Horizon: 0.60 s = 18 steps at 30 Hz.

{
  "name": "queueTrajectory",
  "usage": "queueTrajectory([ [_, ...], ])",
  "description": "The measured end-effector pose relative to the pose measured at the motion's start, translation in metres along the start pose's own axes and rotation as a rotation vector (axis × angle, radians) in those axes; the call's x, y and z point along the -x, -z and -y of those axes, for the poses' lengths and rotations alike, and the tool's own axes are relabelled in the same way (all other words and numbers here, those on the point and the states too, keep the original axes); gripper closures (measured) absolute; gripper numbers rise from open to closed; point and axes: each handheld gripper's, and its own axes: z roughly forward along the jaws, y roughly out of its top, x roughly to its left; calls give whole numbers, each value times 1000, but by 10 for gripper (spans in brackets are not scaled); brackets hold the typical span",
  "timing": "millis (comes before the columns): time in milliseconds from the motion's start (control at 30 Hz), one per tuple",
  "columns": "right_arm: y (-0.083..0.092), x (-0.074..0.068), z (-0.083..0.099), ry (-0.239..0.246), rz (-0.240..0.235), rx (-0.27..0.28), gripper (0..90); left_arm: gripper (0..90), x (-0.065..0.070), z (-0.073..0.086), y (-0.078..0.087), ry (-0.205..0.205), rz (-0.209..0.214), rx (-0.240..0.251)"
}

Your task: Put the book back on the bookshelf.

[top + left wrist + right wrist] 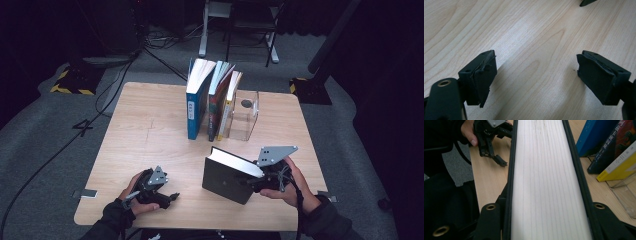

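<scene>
Claw on the right pinches the black book (tilted); left claw spread, empty.

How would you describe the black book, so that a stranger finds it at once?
On the wooden table, look in front of the row of upright books, toward the near edge. The black book stands apart there, gripped by the right claw. Unlike its colourful neighbours, its cover is plain black.

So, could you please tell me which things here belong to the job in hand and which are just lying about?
In the job:
- black book, clamped across its covers by the right gripper
- row of standing books
- clear bookend
- left gripper, open over bare table

Lying about:
- grey tape piece
- floor cables
</scene>
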Motion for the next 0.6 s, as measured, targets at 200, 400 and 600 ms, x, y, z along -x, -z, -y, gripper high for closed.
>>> queueTrajectory([
  [200, 0, -1, -7, -2, 8, -15, 524, 158, 0, 0, 0, 5, -2, 1],
  [400, 5, 2, -12, -11, 37, -46, 528, 158, 0, 0, 0, 5, -2, 1],
  [600, 15, 11, -13, -41, 91, -68, 529, 159, 0, 0, 0, 3, -4, 0],
])
